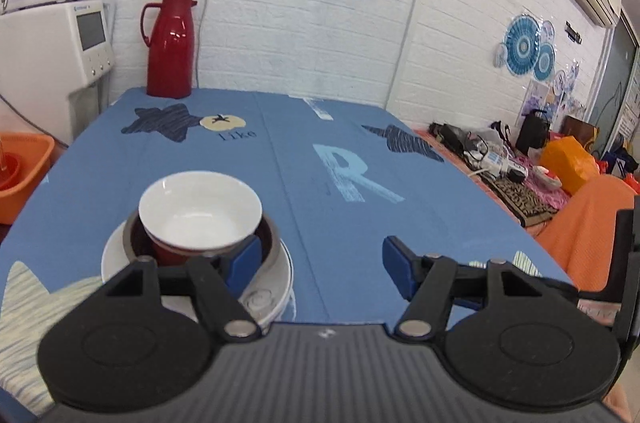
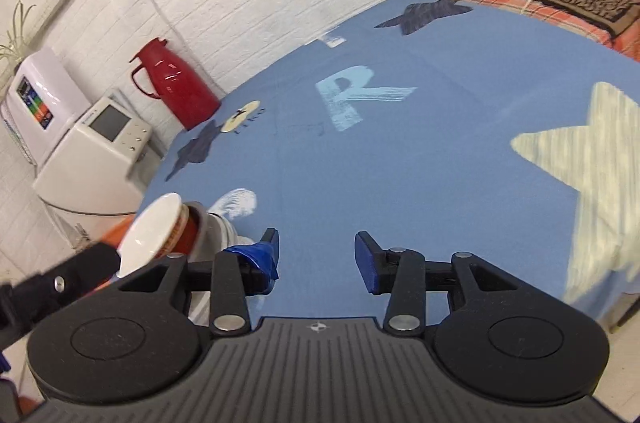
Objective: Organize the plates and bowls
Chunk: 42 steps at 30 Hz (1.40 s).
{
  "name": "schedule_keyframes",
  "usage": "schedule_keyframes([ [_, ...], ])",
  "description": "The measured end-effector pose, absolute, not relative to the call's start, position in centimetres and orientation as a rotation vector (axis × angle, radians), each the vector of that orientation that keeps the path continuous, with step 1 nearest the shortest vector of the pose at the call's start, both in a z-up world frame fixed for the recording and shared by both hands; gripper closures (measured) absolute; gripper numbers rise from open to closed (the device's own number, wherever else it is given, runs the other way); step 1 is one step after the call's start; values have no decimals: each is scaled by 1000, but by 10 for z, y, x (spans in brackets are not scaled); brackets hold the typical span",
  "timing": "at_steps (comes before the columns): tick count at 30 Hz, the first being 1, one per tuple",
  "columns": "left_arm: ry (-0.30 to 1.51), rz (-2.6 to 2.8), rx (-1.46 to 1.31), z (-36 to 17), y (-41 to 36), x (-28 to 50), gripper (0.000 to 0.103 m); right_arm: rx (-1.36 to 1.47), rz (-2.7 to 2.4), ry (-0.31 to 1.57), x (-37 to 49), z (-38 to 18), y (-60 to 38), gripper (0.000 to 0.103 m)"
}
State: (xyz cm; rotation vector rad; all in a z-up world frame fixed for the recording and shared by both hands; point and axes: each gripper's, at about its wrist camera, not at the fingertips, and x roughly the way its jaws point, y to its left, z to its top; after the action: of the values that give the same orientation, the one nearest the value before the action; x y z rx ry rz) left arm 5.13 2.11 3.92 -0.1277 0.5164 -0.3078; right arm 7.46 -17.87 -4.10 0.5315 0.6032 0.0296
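A white bowl [image 1: 200, 211] sits nested in a red bowl [image 1: 168, 251], inside a grey bowl [image 1: 276, 235], all on a white plate [image 1: 276, 287] at the near left of the blue table. My left gripper [image 1: 320, 263] is open; its left pad [image 1: 244, 259] is close against the stack's right side and nothing lies between the fingers. In the right wrist view the same stack shows tilted at the left, with the white bowl [image 2: 148, 235] over the red bowl [image 2: 188, 231]. My right gripper [image 2: 316, 257] is open just right of it, over bare cloth.
A red thermos jug [image 1: 170, 43] stands at the table's far left corner. An orange basin [image 1: 24, 175] and white appliances [image 1: 52, 63] lie off the left edge. A cluttered side table [image 1: 500, 159] and an orange cloth [image 1: 580, 231] lie to the right.
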Motion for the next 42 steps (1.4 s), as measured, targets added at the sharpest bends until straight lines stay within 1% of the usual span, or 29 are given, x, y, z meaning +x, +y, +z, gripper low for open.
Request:
schedule_keyframes([
  [2, 536, -306, -104, 27, 20, 38, 38, 537, 14, 606, 67, -47, -184, 74],
  [7, 560, -241, -30, 0, 24, 5, 38, 543, 15, 623, 46, -60, -182, 74],
  [15, 515, -136, 65, -18, 36, -33, 38, 472, 68, 583, 27, -50, -158, 73],
  [29, 541, -132, 43, -23, 47, -33, 38, 437, 119, 583, 27, -47, -138, 73],
  [42, 554, -119, 56, -25, 45, -30, 38, 240, -10, 576, 22, -46, -118, 72],
])
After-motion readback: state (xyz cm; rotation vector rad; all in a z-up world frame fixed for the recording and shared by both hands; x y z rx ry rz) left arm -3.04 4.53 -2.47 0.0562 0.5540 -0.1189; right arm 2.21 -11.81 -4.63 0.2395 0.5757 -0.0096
